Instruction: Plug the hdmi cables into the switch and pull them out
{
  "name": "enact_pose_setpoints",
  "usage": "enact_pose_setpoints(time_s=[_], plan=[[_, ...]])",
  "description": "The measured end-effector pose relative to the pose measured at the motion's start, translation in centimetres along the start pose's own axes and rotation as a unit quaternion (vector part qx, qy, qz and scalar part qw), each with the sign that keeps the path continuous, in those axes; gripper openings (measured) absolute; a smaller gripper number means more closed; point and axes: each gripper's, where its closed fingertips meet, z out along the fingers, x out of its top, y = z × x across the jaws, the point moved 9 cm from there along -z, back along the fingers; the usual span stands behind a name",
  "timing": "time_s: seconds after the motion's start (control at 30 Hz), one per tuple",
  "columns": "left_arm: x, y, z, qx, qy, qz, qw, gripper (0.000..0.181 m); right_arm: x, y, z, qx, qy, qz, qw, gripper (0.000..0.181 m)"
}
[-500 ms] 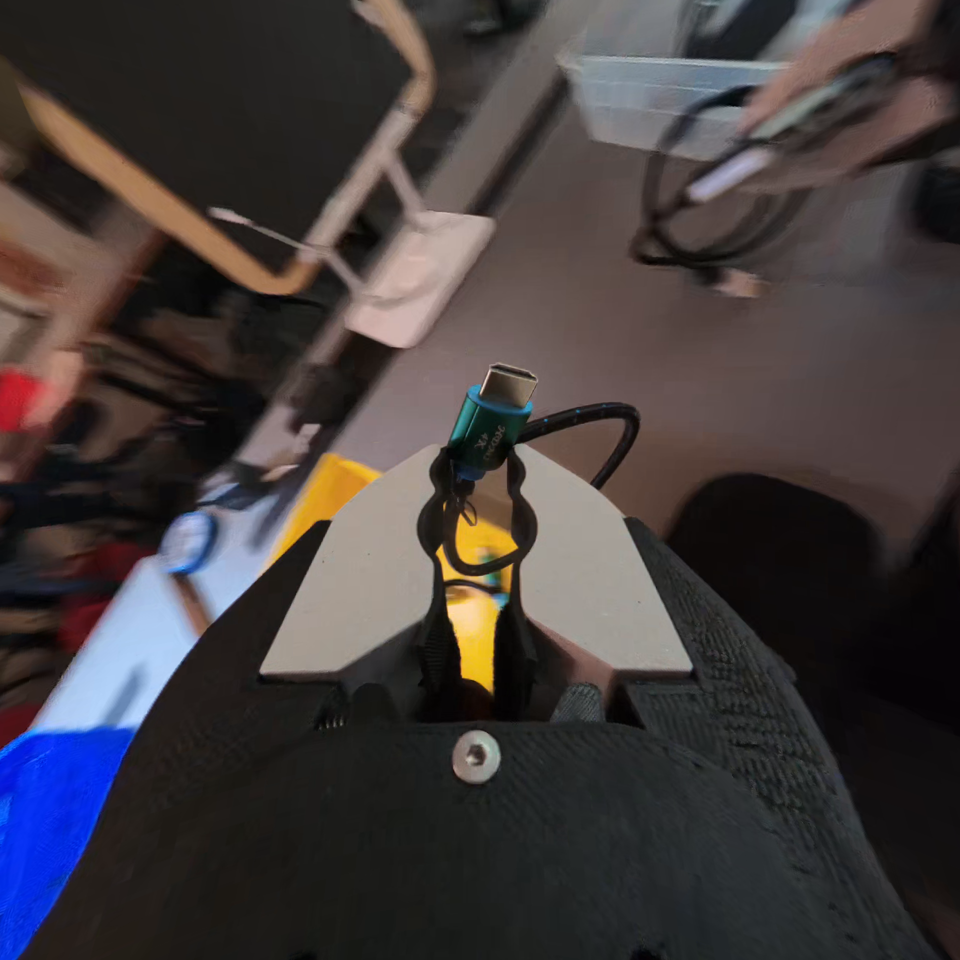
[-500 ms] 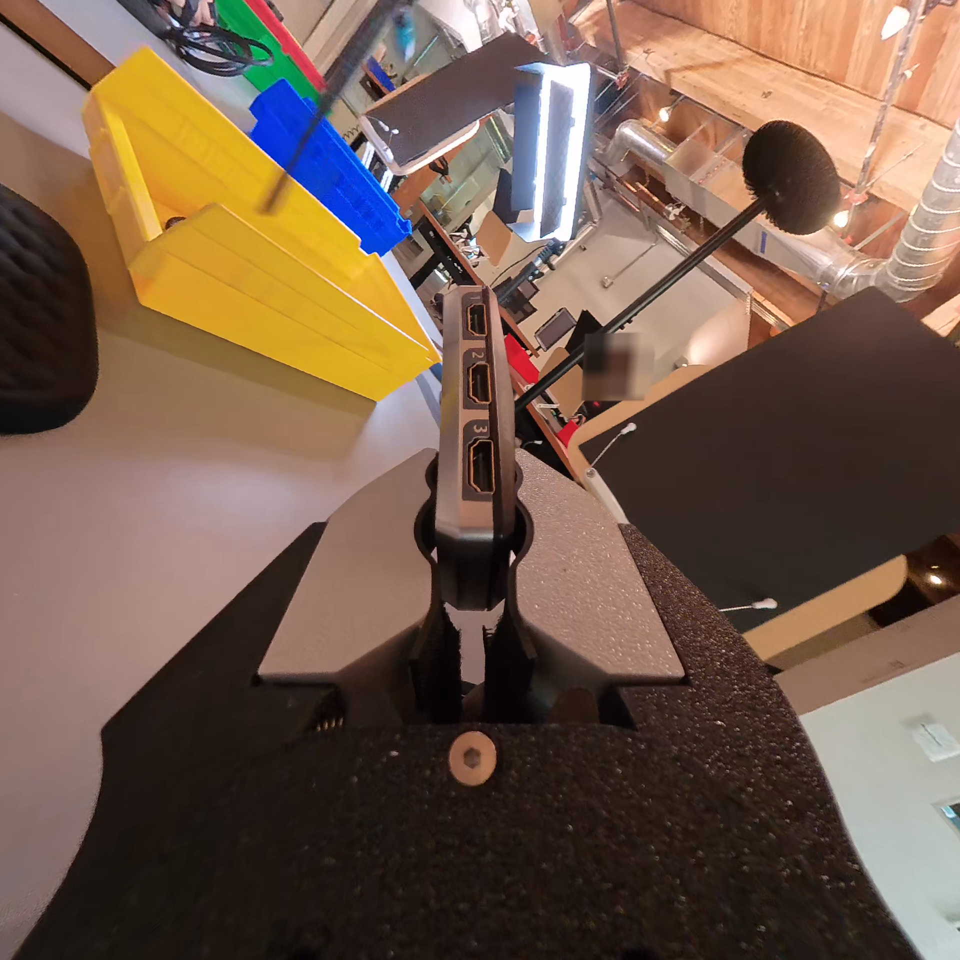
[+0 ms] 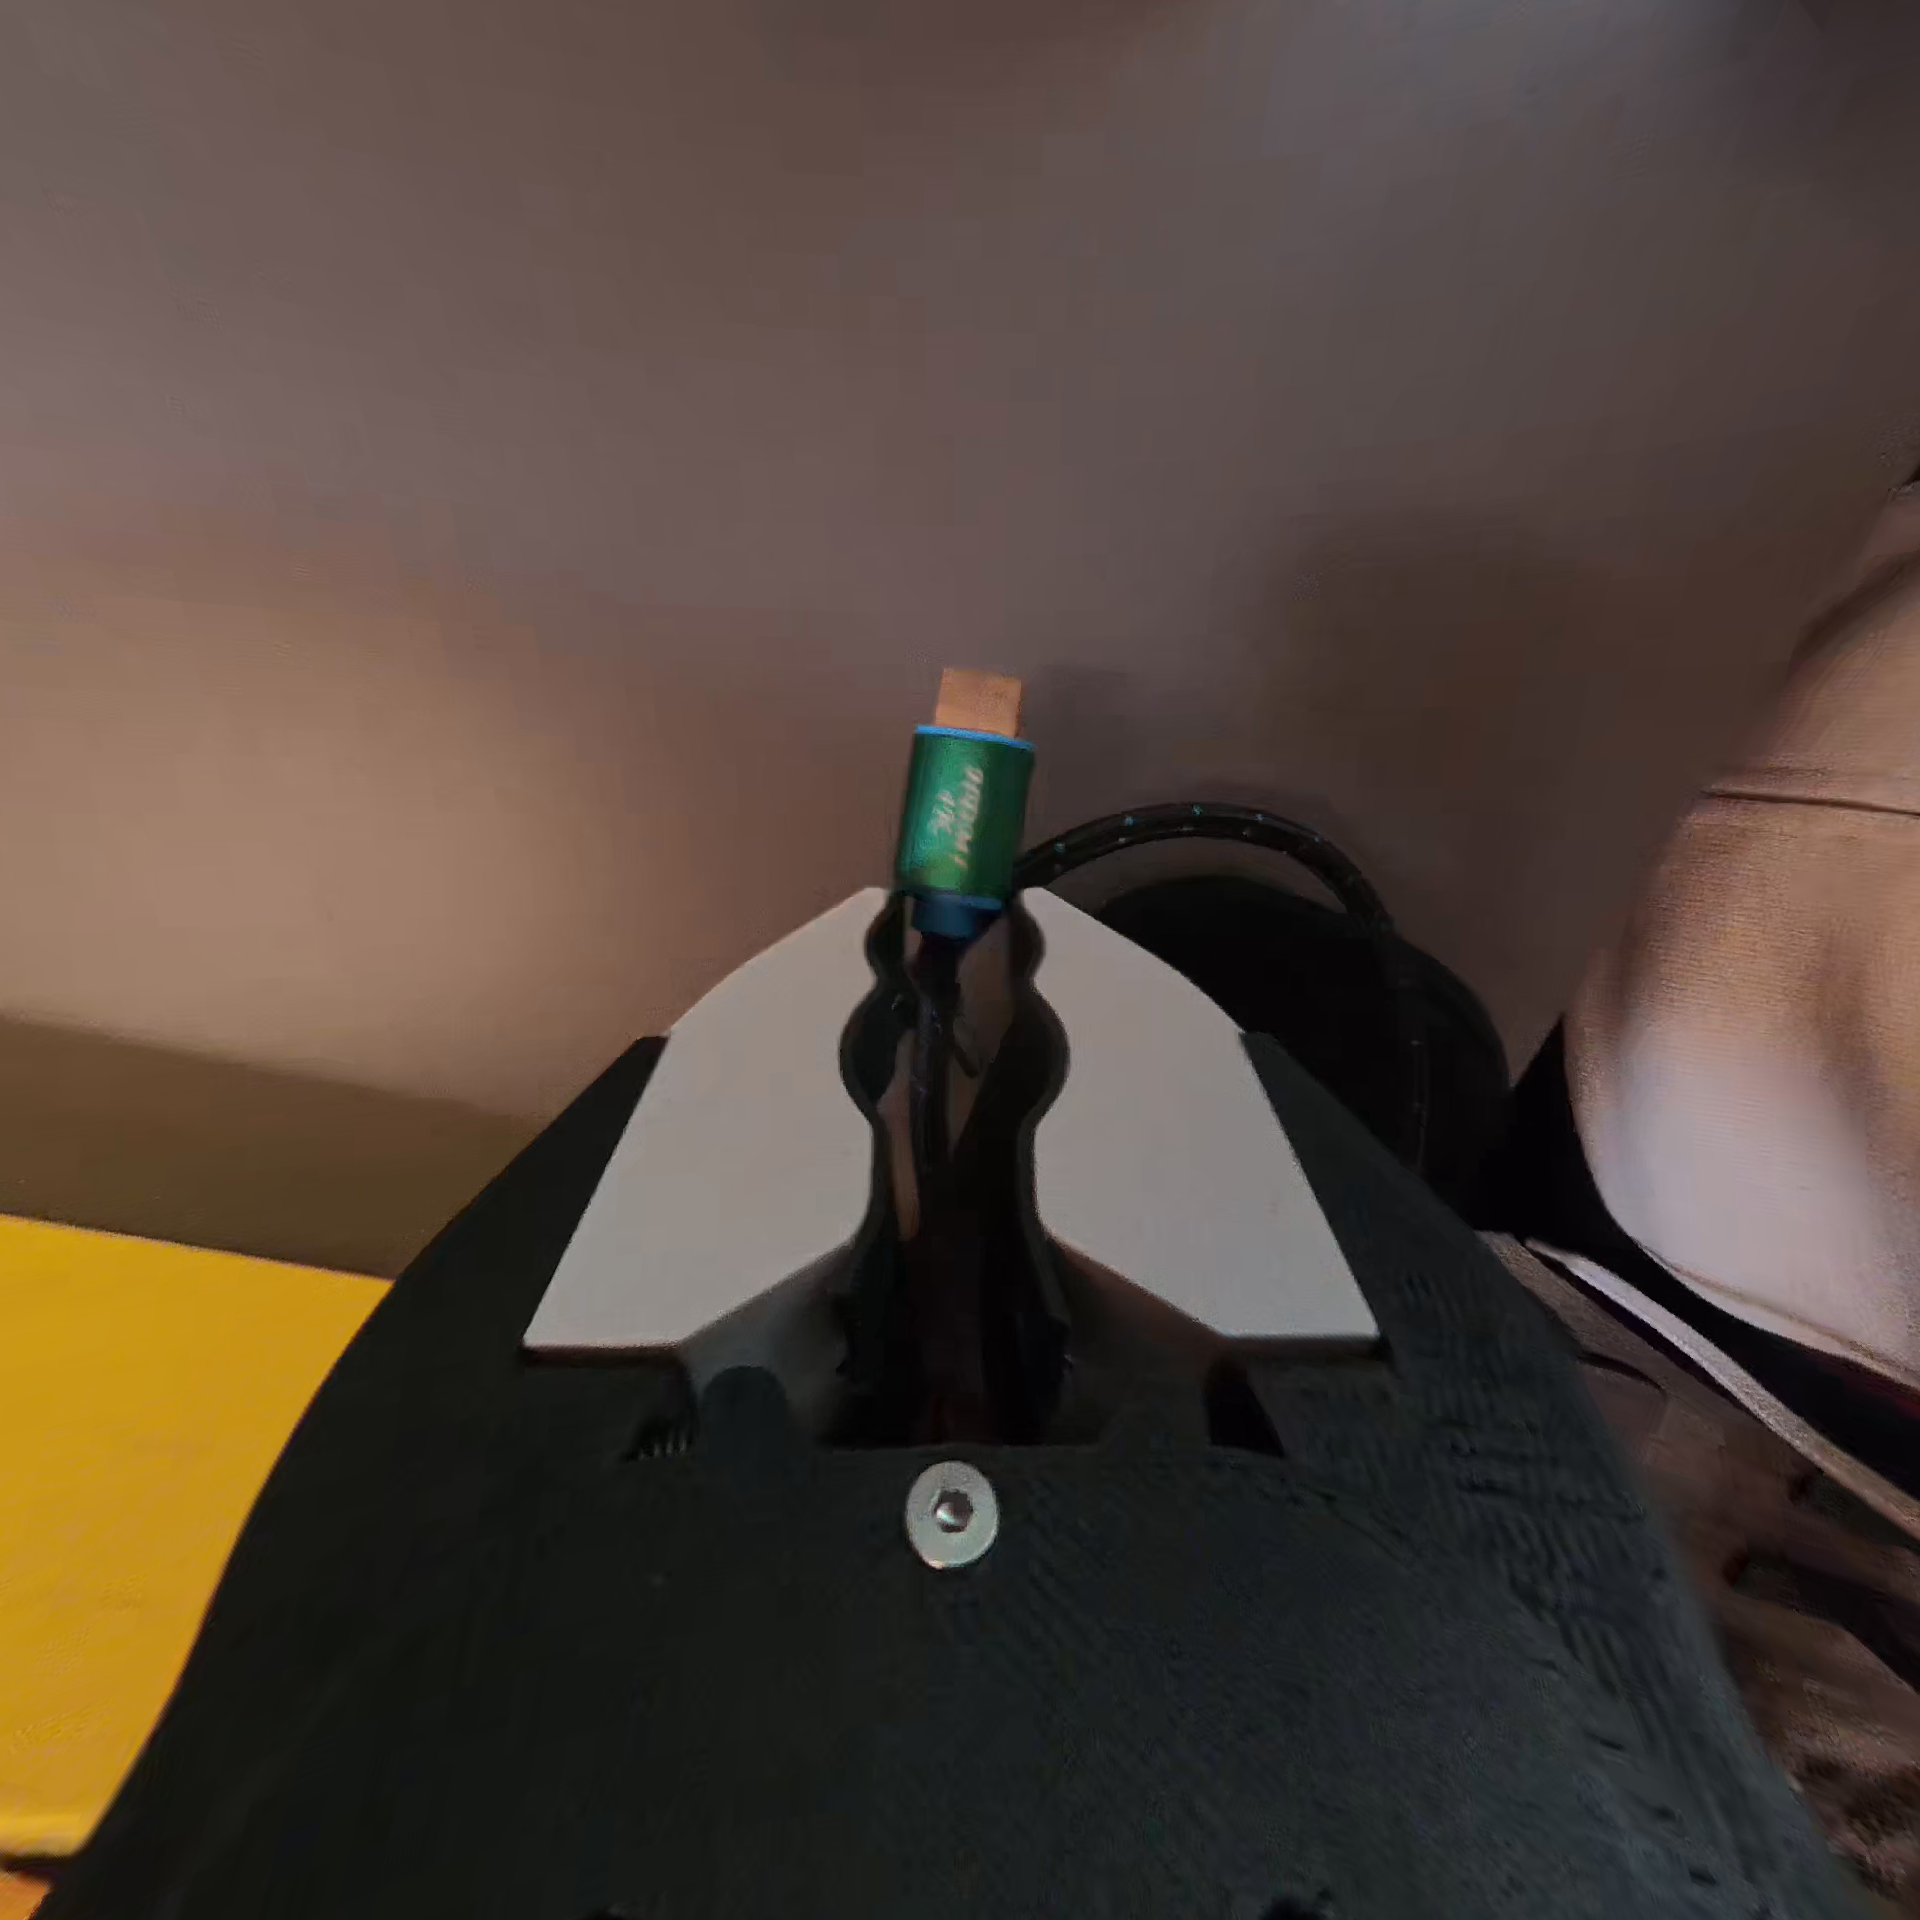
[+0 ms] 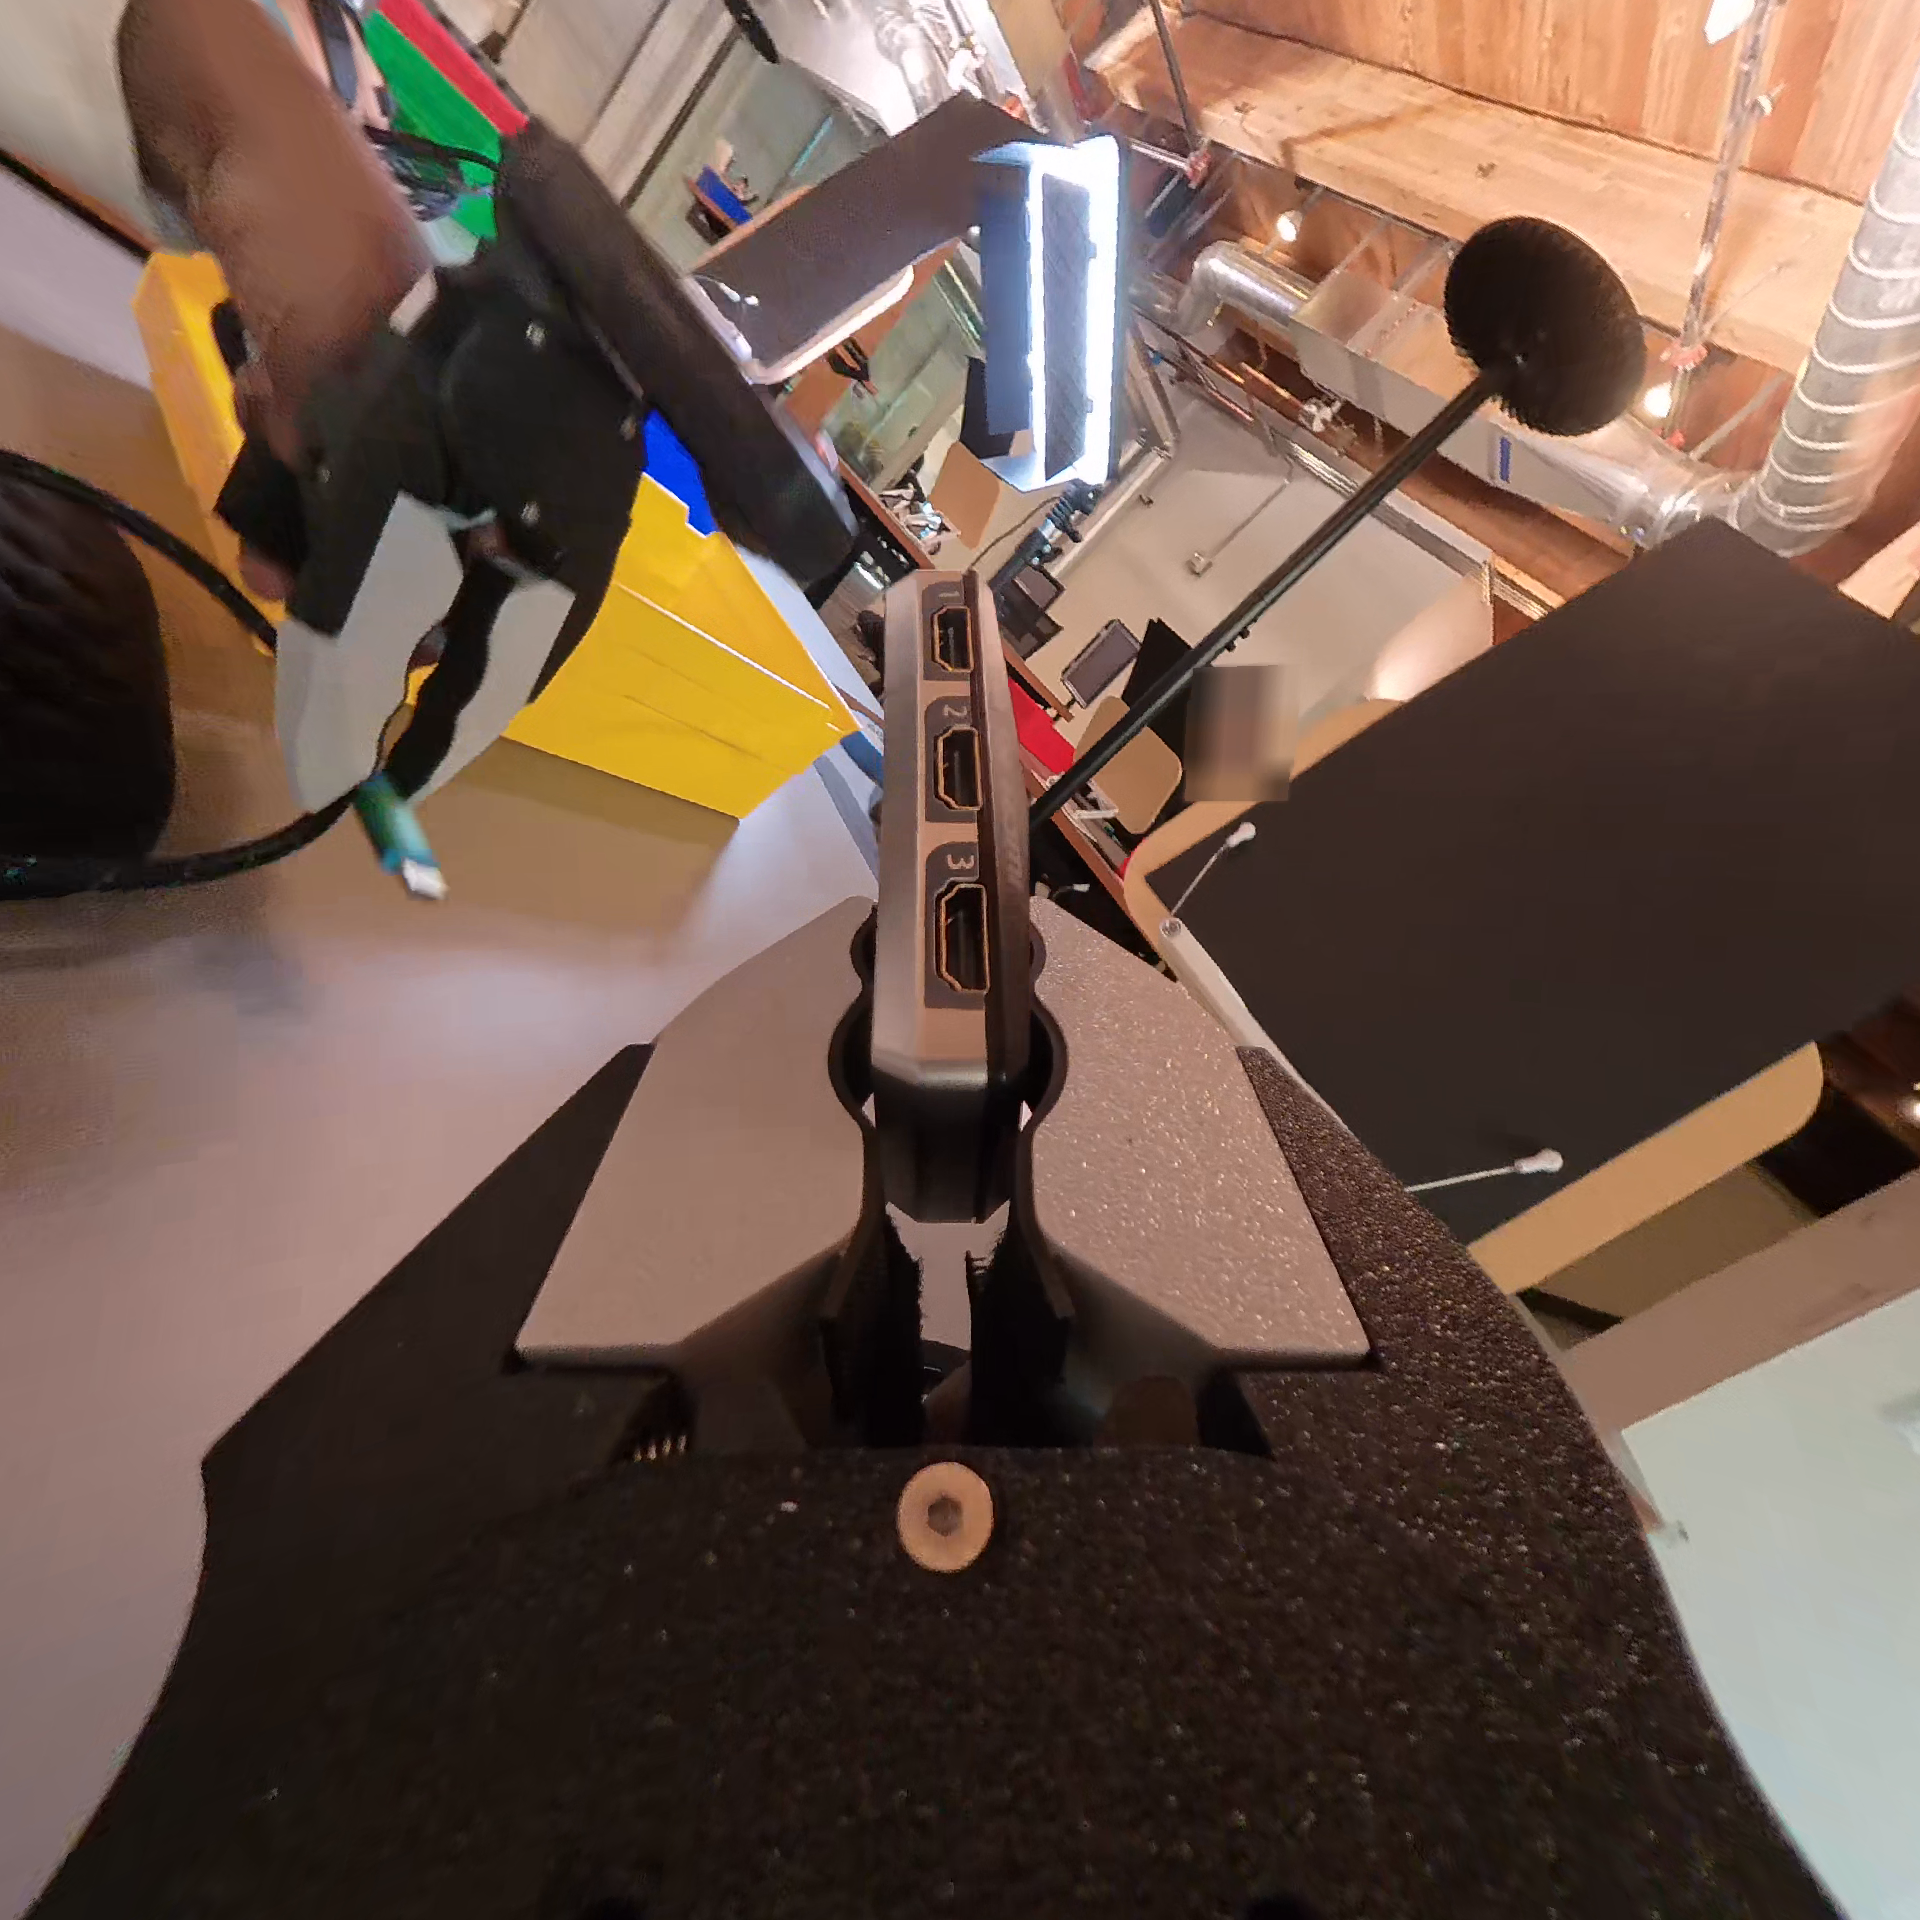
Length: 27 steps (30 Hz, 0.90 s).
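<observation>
Between the closed fingers of the right gripper (image 4: 951,1049) stands the switch (image 4: 951,852), edge up, its three ports facing the camera and all empty. It looks like a stiff, light box with smooth sides, so I judge it may slip or turn when a plug pushes on it.

The left gripper (image 3: 951,914) is closed on the cable (image 3: 1226,842) just behind the green plug (image 3: 961,810), well apart from the switch. Holding the hard shell would steer the plug better, I think, as the braided cable bends. Where the cable ends is cut off, and motion blur hides the plug's shape.
</observation>
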Motion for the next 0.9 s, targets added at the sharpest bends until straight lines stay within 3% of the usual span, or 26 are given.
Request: enact_pose_setpoints(time_s=[0.17,0.3,0.37,0.53,0.67,0.83,0.9], plan=[[-0.6,-0.2,1.8,0.057,-0.023,-0.024,0.998,0.018,-0.5,-0.3,0.0,0.005,-0.008,-0.002,1.000,0.022],[-0.7,0.1,1.8,0.073,-0.031,-0.041,0.996,0.050,-0.6,-0.7,0.3,0.020,-0.012,-0.008,1.000,0.022],[-0.4,0.2,1.7,0.066,-0.015,-0.044,0.997,0.055,-0.5,-0.9,0.2,0.023,-0.008,-0.007,1.000,0.022],[-0.7,-0.5,2.1,0.045,0.004,-0.101,0.994,0.048,-0.5,-0.9,0.0,0.023,0.001,0.001,1.000,0.022],[-0.6,-0.2,2.4,0.006,0.071,-0.150,0.986,0.032,-0.5,-0.9,-0.1,0.023,0.005,0.002,1.000,0.022],[-1.4,0.9,2.9,0.057,0.125,-0.139,0.981,0.026,-0.4,-1.0,-0.1,0.027,0.012,0.008,1.000,0.022],[-1.6,1.6,2.9,0.073,0.115,-0.112,0.984,0.021,-0.4,-1.1,-0.1,0.031,0.014,0.008,0.999,0.022]])
